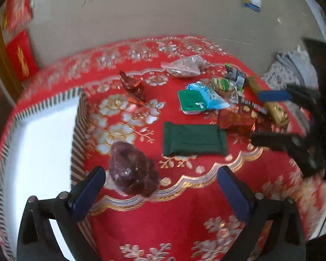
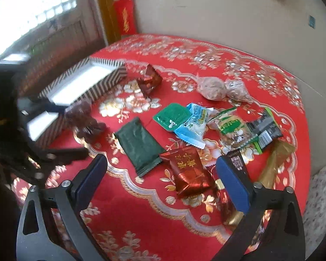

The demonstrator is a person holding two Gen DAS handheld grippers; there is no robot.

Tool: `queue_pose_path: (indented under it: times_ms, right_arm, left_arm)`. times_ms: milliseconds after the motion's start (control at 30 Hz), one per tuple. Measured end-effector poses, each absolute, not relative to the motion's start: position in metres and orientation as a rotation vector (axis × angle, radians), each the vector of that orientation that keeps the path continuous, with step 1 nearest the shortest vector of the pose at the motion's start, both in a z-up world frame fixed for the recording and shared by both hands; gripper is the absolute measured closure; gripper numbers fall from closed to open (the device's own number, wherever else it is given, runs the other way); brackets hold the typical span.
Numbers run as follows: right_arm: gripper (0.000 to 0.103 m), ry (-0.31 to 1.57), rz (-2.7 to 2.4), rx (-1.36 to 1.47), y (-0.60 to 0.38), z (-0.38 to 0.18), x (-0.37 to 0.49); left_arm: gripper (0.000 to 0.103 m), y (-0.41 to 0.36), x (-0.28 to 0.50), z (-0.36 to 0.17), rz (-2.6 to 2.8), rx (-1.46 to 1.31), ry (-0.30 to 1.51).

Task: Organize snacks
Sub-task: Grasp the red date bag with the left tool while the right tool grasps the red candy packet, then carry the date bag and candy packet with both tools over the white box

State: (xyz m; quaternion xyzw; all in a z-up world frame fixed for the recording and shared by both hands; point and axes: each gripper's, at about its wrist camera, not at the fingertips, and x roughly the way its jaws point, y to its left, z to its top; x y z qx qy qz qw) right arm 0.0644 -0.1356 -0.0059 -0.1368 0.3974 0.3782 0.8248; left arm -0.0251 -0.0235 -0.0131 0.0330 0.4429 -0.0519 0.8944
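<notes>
Both grippers, left (image 1: 160, 187) and right (image 2: 162, 174), gape wide; dark-red snack bag (image 1: 133, 169) sits at 10 o'clock, striped box (image 1: 76, 143) beside it.

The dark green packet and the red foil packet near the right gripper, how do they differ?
The dark green packet is long, matte, plain and lies flat. The red foil packet is shorter, shiny, puffed up and carries gold characters. The green one lies nearer the striped box; the red one lies between the open right gripper's fingers. Both are sealed and rest on the red tablecloth.

A home: round table in floral red cloth (image 2: 206, 50), red door banners (image 2: 126, 19).
</notes>
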Motion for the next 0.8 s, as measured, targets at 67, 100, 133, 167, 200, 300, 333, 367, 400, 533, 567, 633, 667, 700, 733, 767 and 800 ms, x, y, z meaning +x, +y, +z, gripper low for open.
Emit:
queue_pose_path:
  times_ms: [67, 100, 133, 167, 200, 300, 333, 367, 400, 533, 567, 633, 667, 700, 733, 767, 800]
  right_arm:
    - [0.006, 0.866, 0.806, -0.322, -0.133, -0.015, 0.072]
    - [0.007, 0.876, 0.807, -0.332, -0.132, -0.019, 0.076]
    - [0.009, 0.883, 0.805, -0.347, -0.131, -0.023, 0.079]
    - [0.010, 0.887, 0.798, -0.370, -0.129, -0.027, 0.082]
    - [0.010, 0.894, 0.795, -0.376, -0.129, -0.029, 0.085]
    - [0.017, 0.927, 0.801, -0.378, -0.130, -0.038, 0.092]
    - [0.018, 0.938, 0.801, -0.382, -0.130, -0.041, 0.092]
    - [0.021, 0.949, 0.799, -0.391, -0.131, -0.044, 0.093]
    - [0.023, 0.955, 0.798, -0.396, -0.131, -0.045, 0.094]
    - [0.036, 0.984, 0.794, -0.410, -0.129, -0.051, 0.097]
    - [0.043, 0.987, 0.789, -0.412, -0.129, -0.051, 0.097]
    - [0.053, 0.997, 0.788, -0.388, -0.130, -0.050, 0.100]
    - [0.055, 1.003, 0.789, -0.378, -0.130, -0.050, 0.101]
    - [0.056, 1.008, 0.790, -0.367, -0.132, -0.049, 0.103]
    - [0.057, 1.014, 0.791, -0.353, -0.134, -0.049, 0.104]
    - [0.058, 1.021, 0.793, -0.338, -0.135, -0.049, 0.105]
    - [0.058, 1.026, 0.797, -0.326, -0.136, -0.048, 0.105]
  left_arm:
    - [0.000, -0.026, -0.030, -0.016, -0.093, 0.107, 0.898]
    - [0.000, -0.028, -0.031, -0.018, -0.090, 0.117, 0.891]
    - [0.000, -0.030, -0.031, -0.019, -0.081, 0.132, 0.886]
    - [0.000, -0.031, -0.029, -0.021, -0.069, 0.143, 0.887]
    - [0.000, -0.031, -0.028, -0.023, -0.057, 0.145, 0.889]
    - [0.000, -0.031, -0.024, -0.027, -0.030, 0.147, 0.891]
    - [0.001, -0.031, -0.023, -0.027, -0.017, 0.147, 0.884]
    - [0.002, -0.031, -0.021, -0.026, -0.003, 0.152, 0.876]
    - [0.004, -0.032, -0.020, -0.026, 0.016, 0.168, 0.869]
    - [0.028, -0.031, -0.007, -0.033, 0.036, 0.177, 0.905]
    - [0.035, -0.030, -0.005, -0.035, 0.031, 0.167, 0.919]
    - [0.046, -0.024, -0.001, -0.037, 0.027, 0.128, 0.943]
    - [0.048, -0.021, 0.000, -0.038, 0.012, 0.097, 0.956]
    - [0.048, -0.019, 0.001, -0.039, 0.002, 0.074, 0.959]
    - [0.049, -0.017, 0.001, -0.039, -0.004, 0.065, 0.962]
    - [0.049, -0.017, 0.000, -0.038, -0.008, 0.063, 0.963]
    - [0.050, -0.017, 0.000, -0.038, -0.012, 0.056, 0.964]
